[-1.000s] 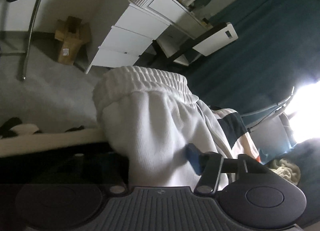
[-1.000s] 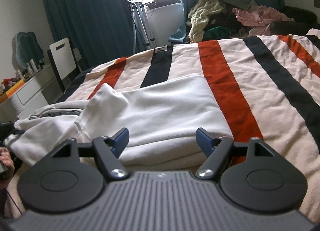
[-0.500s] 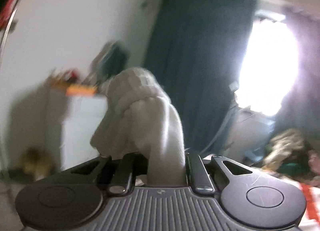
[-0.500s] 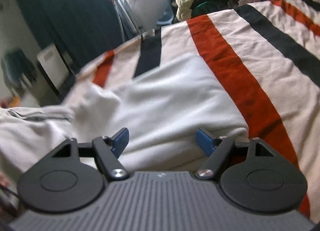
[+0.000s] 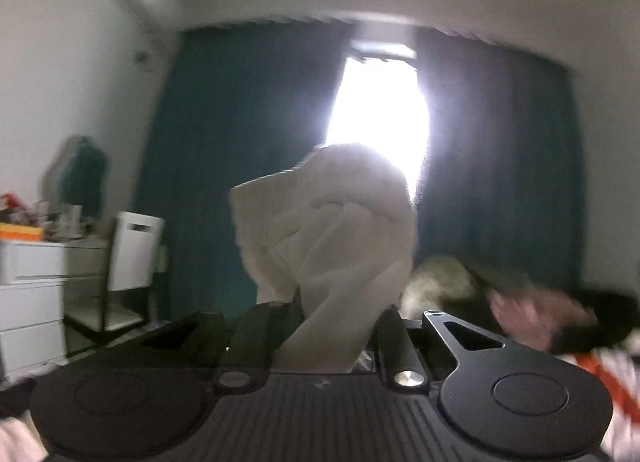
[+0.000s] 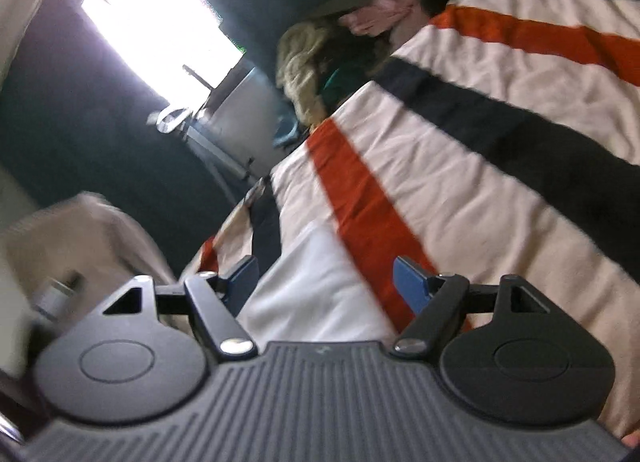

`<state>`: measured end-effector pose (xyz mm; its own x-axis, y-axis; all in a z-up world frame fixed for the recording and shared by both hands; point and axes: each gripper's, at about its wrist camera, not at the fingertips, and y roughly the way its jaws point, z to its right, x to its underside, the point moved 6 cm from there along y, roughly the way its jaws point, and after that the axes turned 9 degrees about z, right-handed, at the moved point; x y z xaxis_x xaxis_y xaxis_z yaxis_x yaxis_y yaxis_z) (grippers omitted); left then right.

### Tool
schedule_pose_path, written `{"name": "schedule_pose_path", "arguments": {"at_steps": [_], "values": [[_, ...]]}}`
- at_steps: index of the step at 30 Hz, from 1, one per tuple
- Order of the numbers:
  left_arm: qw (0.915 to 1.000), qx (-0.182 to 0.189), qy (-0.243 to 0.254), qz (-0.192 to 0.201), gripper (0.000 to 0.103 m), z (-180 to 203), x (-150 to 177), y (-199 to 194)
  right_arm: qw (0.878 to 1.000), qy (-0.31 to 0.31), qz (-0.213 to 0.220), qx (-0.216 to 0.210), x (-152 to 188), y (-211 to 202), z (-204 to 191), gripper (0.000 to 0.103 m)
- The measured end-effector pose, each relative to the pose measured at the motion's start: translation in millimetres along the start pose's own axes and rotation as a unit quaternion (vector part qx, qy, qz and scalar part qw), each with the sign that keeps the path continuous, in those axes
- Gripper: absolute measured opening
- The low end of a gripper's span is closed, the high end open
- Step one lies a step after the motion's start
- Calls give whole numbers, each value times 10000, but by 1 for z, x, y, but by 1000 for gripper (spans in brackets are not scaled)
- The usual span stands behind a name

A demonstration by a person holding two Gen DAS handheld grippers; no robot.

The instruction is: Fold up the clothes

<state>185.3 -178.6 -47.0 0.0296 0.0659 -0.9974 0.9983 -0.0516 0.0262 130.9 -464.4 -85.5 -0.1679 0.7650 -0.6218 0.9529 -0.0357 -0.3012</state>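
My left tool (image 5: 320,326) stays clamped on the white garment (image 5: 332,246), now lifted higher against the bright window (image 5: 380,102). My right tool (image 6: 326,280), jaws wide and holding nothing, has tilted over the garment's folded part on the striped bed (image 6: 500,166); clothes pile (image 6: 312,58) beyond.
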Motion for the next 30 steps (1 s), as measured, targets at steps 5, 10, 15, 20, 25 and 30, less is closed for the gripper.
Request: {"name": "schedule_pose_path", "arguments": {"at_steps": [5, 10, 15, 20, 25, 30], "values": [[9911, 828, 823, -644, 15, 111, 66, 22, 9975, -191, 597, 330, -35, -3, 22, 77], [9834, 1023, 1272, -796, 24, 142, 96, 25, 9987, 182, 404, 231, -36, 11, 41, 77], [9742, 1404, 1321, -1173, 83, 133, 94, 22, 9997, 76, 226, 33, -29, 18, 34, 77], [9640, 1763, 1371, -1445, 91, 96, 83, -15, 9991, 108, -233, -335, -12, 22, 19, 77], [9587, 1472, 1750, -1693, 98, 20, 63, -50, 9933, 300, -944, -603, 19, 33, 6, 77], [9494, 915, 2431, -1767, 100, -55, 63, -69, 9887, 360, -1303, -647, 46, 46, -3, 77]]}}
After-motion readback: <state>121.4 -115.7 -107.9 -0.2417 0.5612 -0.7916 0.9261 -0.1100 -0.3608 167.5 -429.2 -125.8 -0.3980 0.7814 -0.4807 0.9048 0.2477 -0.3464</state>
